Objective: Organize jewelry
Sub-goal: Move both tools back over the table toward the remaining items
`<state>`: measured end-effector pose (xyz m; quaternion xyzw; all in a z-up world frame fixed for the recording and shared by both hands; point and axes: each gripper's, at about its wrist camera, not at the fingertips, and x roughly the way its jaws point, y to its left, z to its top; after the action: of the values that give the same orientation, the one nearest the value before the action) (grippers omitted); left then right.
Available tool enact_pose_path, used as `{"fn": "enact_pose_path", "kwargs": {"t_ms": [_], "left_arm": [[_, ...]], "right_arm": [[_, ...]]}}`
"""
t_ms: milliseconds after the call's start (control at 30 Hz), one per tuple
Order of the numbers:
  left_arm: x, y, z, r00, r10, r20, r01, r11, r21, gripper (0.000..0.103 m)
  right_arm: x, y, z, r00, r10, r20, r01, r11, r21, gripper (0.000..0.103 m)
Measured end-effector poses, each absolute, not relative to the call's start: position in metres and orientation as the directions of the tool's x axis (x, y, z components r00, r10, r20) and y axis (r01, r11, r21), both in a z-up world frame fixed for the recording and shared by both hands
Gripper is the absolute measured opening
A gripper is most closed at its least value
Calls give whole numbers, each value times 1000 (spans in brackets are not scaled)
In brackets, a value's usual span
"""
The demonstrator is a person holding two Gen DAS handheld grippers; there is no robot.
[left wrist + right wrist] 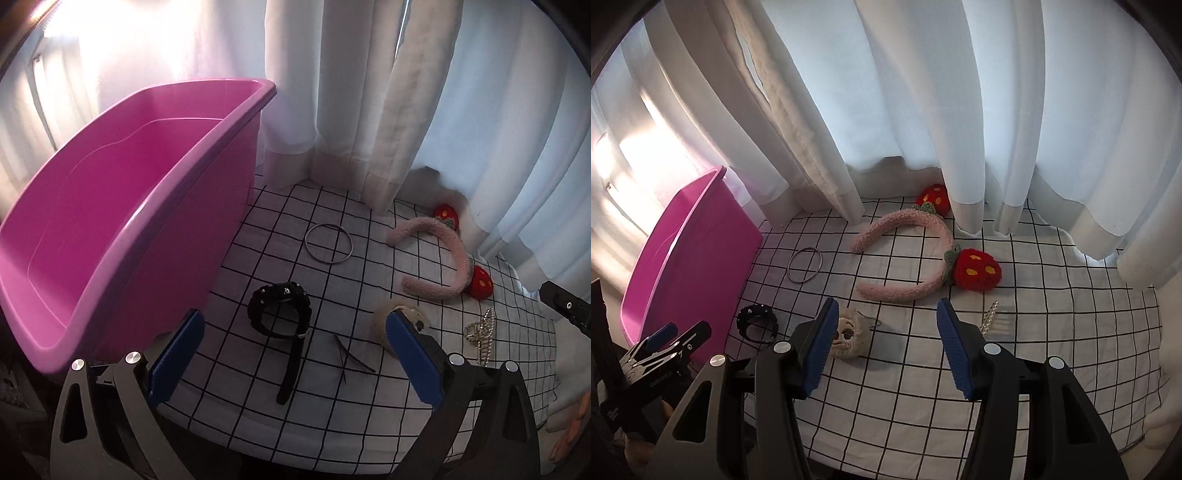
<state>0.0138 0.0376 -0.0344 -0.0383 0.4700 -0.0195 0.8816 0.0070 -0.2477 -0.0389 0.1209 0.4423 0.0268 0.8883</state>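
My left gripper (293, 317) hangs open and wide over a black watch (284, 293) that lies on the checked cloth; its pads touch nothing. Two thin black hairpins (351, 356) lie beside the strap. A pink bin (110, 221) stands empty at the left. My right gripper (886, 306) is open above bare cloth, with a beige plush charm (849, 330) just by its left finger. A pearl hair comb (991, 317) lies to its right. Farther back rest a silver bangle (805, 266) and a pink fuzzy headband (923, 229) with red strawberries.
White curtains (923, 110) hang down to the cloth along the back and cover part of one strawberry. The checked cloth (905, 398) ends at a front edge near both grippers. The left gripper's tool shows at the lower left of the right wrist view.
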Motion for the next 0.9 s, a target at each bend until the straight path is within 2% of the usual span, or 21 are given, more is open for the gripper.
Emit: {"fn": "enact_pose_path", "kwargs": {"t_ms": [233, 367, 600, 900], "left_arm": [[29, 43, -79, 515, 23, -857, -119, 992, -45, 97], [37, 48, -101, 483, 35, -875, -169, 984, -54, 97], [50, 31, -123, 481, 85, -873, -131, 991, 24, 97], [65, 31, -147, 457, 114, -882, -135, 989, 58, 97]], "right_arm": [[1, -267, -64, 576, 166, -800, 91, 960, 265, 53], [-3, -273, -74, 564, 172, -808, 97, 958, 271, 53], [-9, -290, -96, 537, 153, -830, 139, 954, 266, 53], [-16, -308, -118, 515, 110, -850, 194, 951, 241, 53]]}}
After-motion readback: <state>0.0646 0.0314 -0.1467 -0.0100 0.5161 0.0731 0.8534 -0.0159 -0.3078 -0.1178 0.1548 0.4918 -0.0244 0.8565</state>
